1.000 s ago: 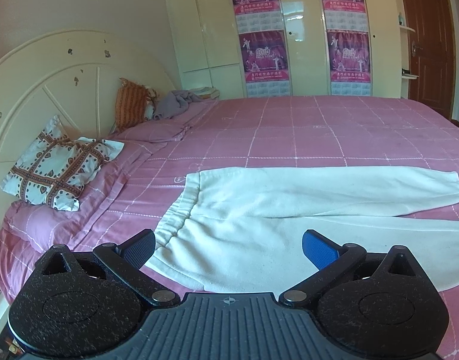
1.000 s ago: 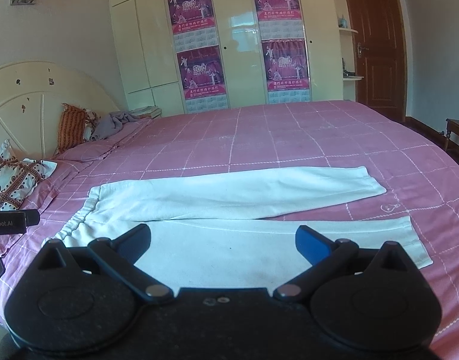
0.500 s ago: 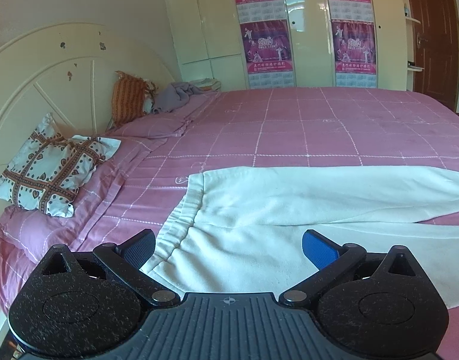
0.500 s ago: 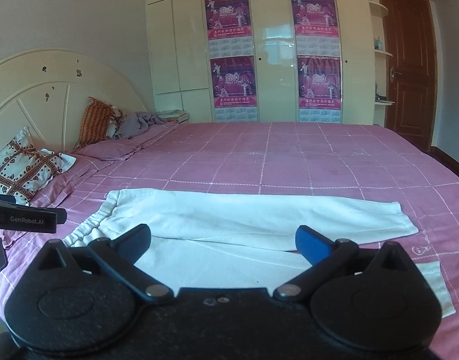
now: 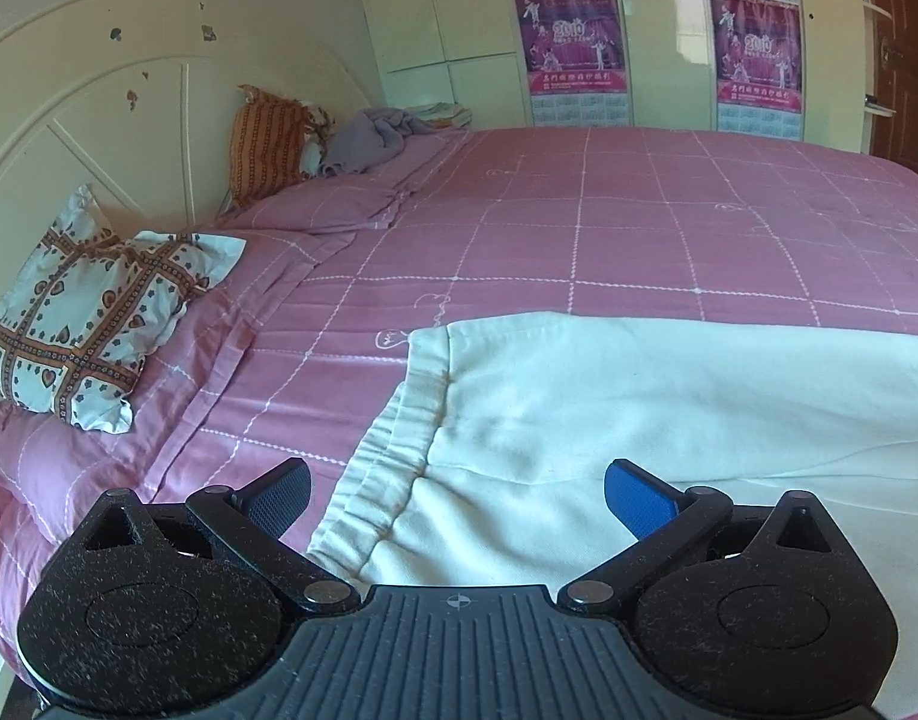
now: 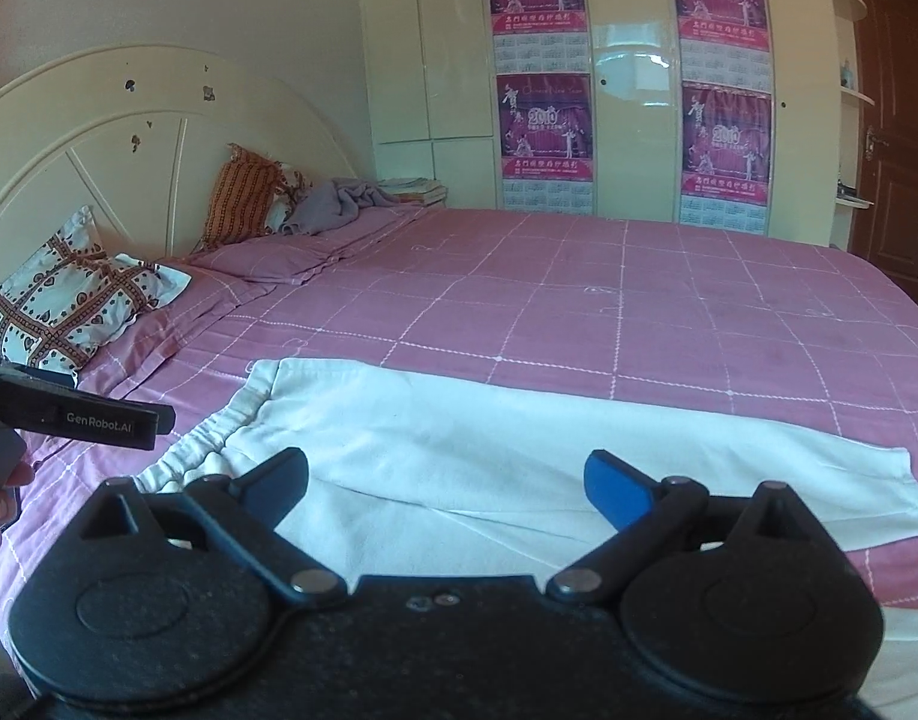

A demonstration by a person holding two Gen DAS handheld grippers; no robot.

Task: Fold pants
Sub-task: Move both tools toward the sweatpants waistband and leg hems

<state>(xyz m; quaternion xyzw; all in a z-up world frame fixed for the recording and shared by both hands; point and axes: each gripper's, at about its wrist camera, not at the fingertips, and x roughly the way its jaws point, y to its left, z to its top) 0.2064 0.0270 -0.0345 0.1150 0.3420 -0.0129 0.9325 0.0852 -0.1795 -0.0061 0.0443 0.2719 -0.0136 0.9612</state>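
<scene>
White pants (image 5: 669, 408) lie flat on the pink bed, waistband (image 5: 387, 462) to the left, legs running right. My left gripper (image 5: 459, 504) is open and empty, just above the near waistband corner. My right gripper (image 6: 447, 486) is open and empty, over the near leg around mid-length; the pants (image 6: 519, 444) show there with the far leg's cuff (image 6: 903, 492) at the right. The left gripper's body (image 6: 69, 414) shows at the left edge of the right wrist view.
The pink checked bedspread (image 5: 639, 228) stretches far behind the pants. A patterned pillow (image 5: 87, 312) and an orange pillow (image 5: 267, 144) lean on the cream headboard (image 5: 99, 120) at left. A grey cloth (image 5: 375, 138) lies at the far corner. Wardrobe (image 6: 633, 78) and brown door (image 6: 897, 138) stand behind.
Both grippers have dropped lower and moved left toward the waistband end of the pants. Both stay open. The pants have not moved.
</scene>
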